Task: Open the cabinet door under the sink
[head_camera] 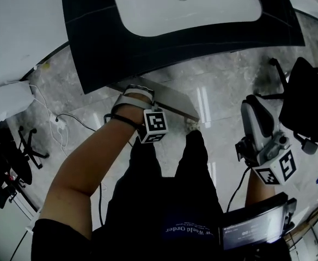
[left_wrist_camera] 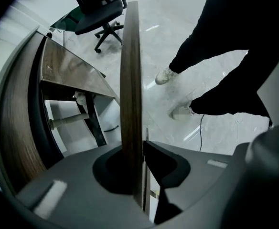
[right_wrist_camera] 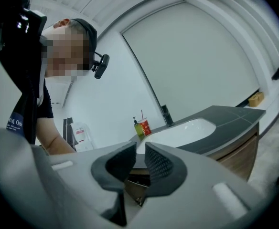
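The wood cabinet door (head_camera: 172,101) under the dark countertop (head_camera: 121,42) stands swung out, seen edge-on from above. My left gripper (head_camera: 141,95) points down onto its top edge. In the left gripper view the door (left_wrist_camera: 130,70) runs straight between the jaws of that gripper (left_wrist_camera: 138,144), and the pads press on both of its faces. The open cabinet (left_wrist_camera: 68,123) shows a pipe inside. My right gripper (head_camera: 252,106) hangs apart at the right, over the floor. In its own view the right gripper (right_wrist_camera: 140,149) is shut on nothing and faces the white sink (right_wrist_camera: 177,131).
A black office chair (head_camera: 306,99) stands at the right, close to the right gripper. Cables (head_camera: 66,121) lie on the marble floor at the left. The person's legs (head_camera: 170,189) are just behind the door. A soap bottle (right_wrist_camera: 138,127) and a red cup (right_wrist_camera: 144,126) sit by the faucet (right_wrist_camera: 166,114).
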The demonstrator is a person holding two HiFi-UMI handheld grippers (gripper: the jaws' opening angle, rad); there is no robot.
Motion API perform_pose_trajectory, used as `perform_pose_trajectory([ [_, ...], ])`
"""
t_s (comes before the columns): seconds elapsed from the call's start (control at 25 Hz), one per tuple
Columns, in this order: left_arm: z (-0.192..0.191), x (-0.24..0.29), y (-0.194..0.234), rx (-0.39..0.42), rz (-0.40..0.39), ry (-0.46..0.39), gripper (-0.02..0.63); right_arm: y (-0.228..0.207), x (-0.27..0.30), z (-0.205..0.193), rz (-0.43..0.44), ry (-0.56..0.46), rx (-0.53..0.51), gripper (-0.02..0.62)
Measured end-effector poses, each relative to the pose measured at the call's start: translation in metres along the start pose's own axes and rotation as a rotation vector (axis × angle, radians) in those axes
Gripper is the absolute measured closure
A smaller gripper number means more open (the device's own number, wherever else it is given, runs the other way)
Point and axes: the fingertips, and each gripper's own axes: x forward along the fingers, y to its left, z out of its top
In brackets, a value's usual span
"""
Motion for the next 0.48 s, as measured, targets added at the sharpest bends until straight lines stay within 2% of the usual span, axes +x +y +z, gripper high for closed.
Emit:
perform_pose_trajectory([
  [0.28,0.005,-0.005,-0.019,0.124,0.025,-0.097,0.534,0.057,-0.015,-0.007,-0.180,-0.086,0.011,0.549],
  [0.48,-0.005,-0.007,-0.044,0.242,0.040,-0.089,0.535,0.082,-0.051,-0.020,-0.254,-0.132,0.035,0.549],
])
